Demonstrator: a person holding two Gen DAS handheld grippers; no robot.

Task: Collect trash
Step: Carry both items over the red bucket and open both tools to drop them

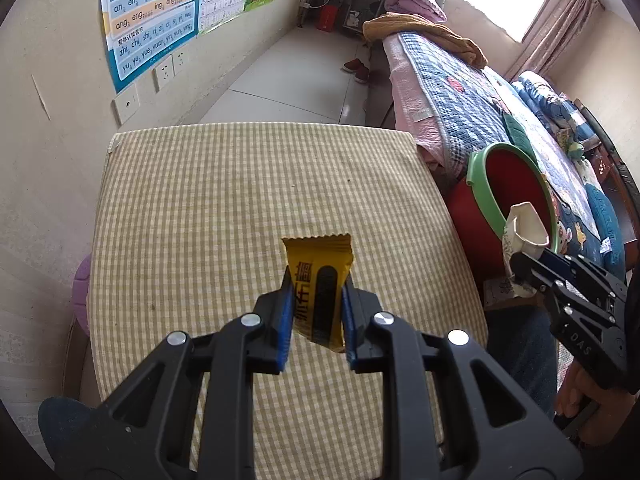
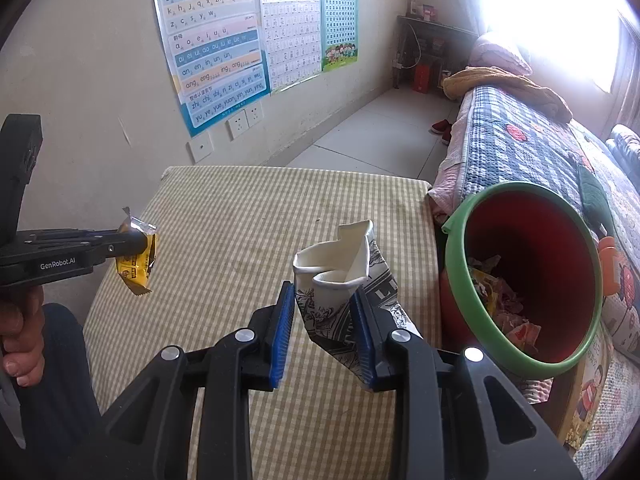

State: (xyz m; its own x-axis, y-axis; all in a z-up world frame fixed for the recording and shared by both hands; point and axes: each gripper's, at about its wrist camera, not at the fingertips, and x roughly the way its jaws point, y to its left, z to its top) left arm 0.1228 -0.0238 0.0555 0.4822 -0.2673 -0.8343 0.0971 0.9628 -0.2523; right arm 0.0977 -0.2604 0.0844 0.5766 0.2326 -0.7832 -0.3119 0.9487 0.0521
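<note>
My left gripper (image 1: pixel 316 320) is shut on a yellow snack wrapper (image 1: pixel 320 276), held above the checked table; from the right wrist view the same gripper (image 2: pixel 138 246) pinches that wrapper (image 2: pixel 136 268) at the left. My right gripper (image 2: pixel 326 328) is shut on a crushed white paper cup (image 2: pixel 336 276) with black print, lifted off the table. In the left wrist view the cup (image 1: pixel 522 236) and right gripper (image 1: pixel 524 268) hang by the bin. The red bin with a green rim (image 2: pixel 524 280) stands right of the table, with several wrappers inside.
The table with its checked cloth (image 2: pixel 248 220) stands against a wall with posters (image 2: pixel 216 44) and sockets. A bed with a patterned quilt (image 2: pixel 520 148) runs along the right, behind the bin. Red slippers (image 1: pixel 356 69) lie on the tiled floor beyond the table.
</note>
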